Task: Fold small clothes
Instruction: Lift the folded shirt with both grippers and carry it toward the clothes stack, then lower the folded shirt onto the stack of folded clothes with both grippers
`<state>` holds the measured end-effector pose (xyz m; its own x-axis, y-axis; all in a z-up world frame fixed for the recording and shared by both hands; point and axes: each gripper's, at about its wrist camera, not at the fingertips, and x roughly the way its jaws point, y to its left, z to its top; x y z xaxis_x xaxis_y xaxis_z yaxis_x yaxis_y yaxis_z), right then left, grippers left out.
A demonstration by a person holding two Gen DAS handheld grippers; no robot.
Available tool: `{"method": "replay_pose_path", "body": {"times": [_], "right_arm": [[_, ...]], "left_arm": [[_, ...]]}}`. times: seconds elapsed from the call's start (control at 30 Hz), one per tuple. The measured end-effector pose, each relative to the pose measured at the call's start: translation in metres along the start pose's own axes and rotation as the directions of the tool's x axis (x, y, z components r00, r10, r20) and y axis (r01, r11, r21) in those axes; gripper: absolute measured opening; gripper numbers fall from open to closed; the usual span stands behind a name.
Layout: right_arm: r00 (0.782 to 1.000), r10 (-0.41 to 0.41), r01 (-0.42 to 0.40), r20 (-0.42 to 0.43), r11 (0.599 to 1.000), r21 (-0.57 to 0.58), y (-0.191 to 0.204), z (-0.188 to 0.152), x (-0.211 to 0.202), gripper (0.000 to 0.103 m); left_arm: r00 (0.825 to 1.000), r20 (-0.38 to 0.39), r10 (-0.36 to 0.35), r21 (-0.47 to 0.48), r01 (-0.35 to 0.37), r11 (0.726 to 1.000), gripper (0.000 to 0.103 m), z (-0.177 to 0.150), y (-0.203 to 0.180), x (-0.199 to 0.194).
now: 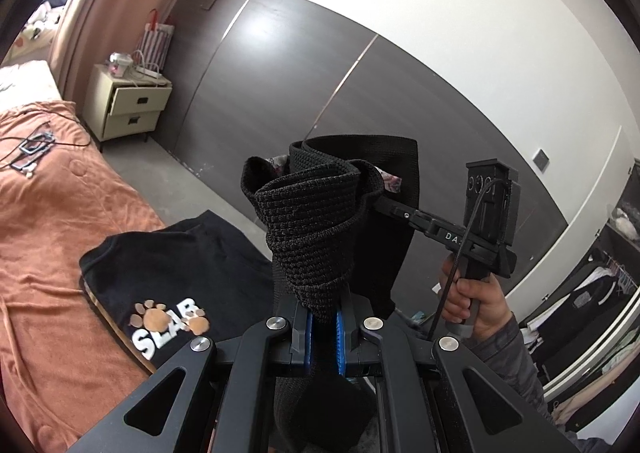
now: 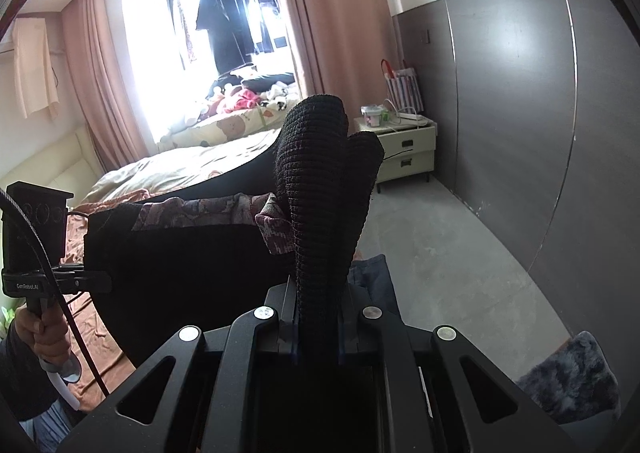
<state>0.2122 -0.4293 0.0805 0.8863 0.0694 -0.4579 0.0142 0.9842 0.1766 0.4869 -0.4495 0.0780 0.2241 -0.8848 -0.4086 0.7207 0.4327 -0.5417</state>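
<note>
Black knitted cloth is pinched between the blue pads of the left gripper, whose jaws are pressed nearly together on the fabric. This cloth is a small dark garment with a ribbed waistband, and it rises up in front of the gripper in thick folds. To the right of the left gripper, the right gripper reaches into the other end of the same waistband, and a person's hand holds its black handle from below.

From the right wrist camera, the right gripper also has its jaws closed tightly on the knitted waistband, which stands up in front of it. The smooth black body of the garment stretches away to the left of this gripper, towards the left gripper, which is held by a hand. A flowered inner fabric shows at the edge of the waistband. The garment hangs in the air between the two grippers.

Below and to the left of the left gripper, a black T-shirt with white letters and paw prints lies on the orange bedspread. A cream bedside cabinet stands farther away, beside the dark wall panels.
</note>
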Motion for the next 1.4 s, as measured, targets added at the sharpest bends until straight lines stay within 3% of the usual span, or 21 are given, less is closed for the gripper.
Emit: {"method": "replay_pose_path", "body": {"times": [0.43, 0.7, 0.8, 0.97, 1.0, 1.03, 1.1, 1.17, 1.2, 1.3, 1.4], "right_arm": [[0.994, -0.013, 0.013, -0.111, 1.0, -0.004, 0.057, 0.001, 0.063, 0.009], [0.982, -0.023, 0.028, -0.185, 0.999, 0.022, 0.066, -0.003, 0.092, 0.009], [0.977, -0.037, 0.045, -0.21, 0.999, 0.029, 0.037, -0.004, 0.067, 0.009], [0.959, -0.051, 0.079, -0.28, 0.993, 0.088, 0.027, -0.003, 0.066, 0.013], [0.949, -0.052, 0.091, -0.312, 0.99, 0.111, 0.024, -0.004, 0.069, 0.014], [0.935, -0.068, 0.117, -0.348, 0.986, 0.122, 0.024, -0.006, 0.071, 0.016], [0.916, -0.138, 0.19, -0.376, 0.976, 0.104, 0.021, -0.001, 0.068, 0.033], [0.904, -0.224, 0.265, -0.365, 0.962, 0.067, 0.024, 0.006, 0.051, 0.043], [0.906, -0.241, 0.277, -0.349, 0.959, 0.059, 0.027, 0.01, 0.04, 0.043], [0.927, -0.25, 0.275, -0.28, 0.96, 0.052, 0.04, 0.022, -0.001, 0.043], [0.945, -0.189, 0.205, -0.267, 0.978, 0.031, 0.052, 0.024, -0.03, 0.042]], "left_arm": [[0.997, -0.043, 0.065, -0.102, -0.069, 0.992, 0.008, 0.007, 0.094, 0.039], [0.993, -0.077, 0.086, -0.155, -0.097, 0.983, 0.008, 0.005, 0.149, 0.061], [0.99, -0.097, 0.103, -0.17, -0.119, 0.978, 0.008, 0.004, 0.169, 0.069], [0.984, -0.11, 0.137, -0.212, -0.158, 0.965, 0.009, -0.005, 0.195, 0.082], [0.978, -0.128, 0.165, -0.221, -0.191, 0.956, 0.011, -0.008, 0.2, 0.086], [0.96, -0.175, 0.221, -0.227, -0.257, 0.939, 0.011, -0.01, 0.206, 0.092], [0.922, -0.247, 0.299, -0.227, -0.355, 0.907, 0.016, -0.015, 0.215, 0.098], [0.923, -0.236, 0.303, -0.247, -0.359, 0.9, 0.025, -0.018, 0.217, 0.089], [0.921, -0.224, 0.318, -0.252, -0.37, 0.894, 0.031, -0.018, 0.217, 0.082], [0.91, -0.174, 0.376, -0.234, -0.409, 0.882, 0.033, -0.013, 0.211, 0.062], [0.921, -0.118, 0.372, -0.194, -0.388, 0.901, 0.033, -0.007, 0.195, 0.051]]}}
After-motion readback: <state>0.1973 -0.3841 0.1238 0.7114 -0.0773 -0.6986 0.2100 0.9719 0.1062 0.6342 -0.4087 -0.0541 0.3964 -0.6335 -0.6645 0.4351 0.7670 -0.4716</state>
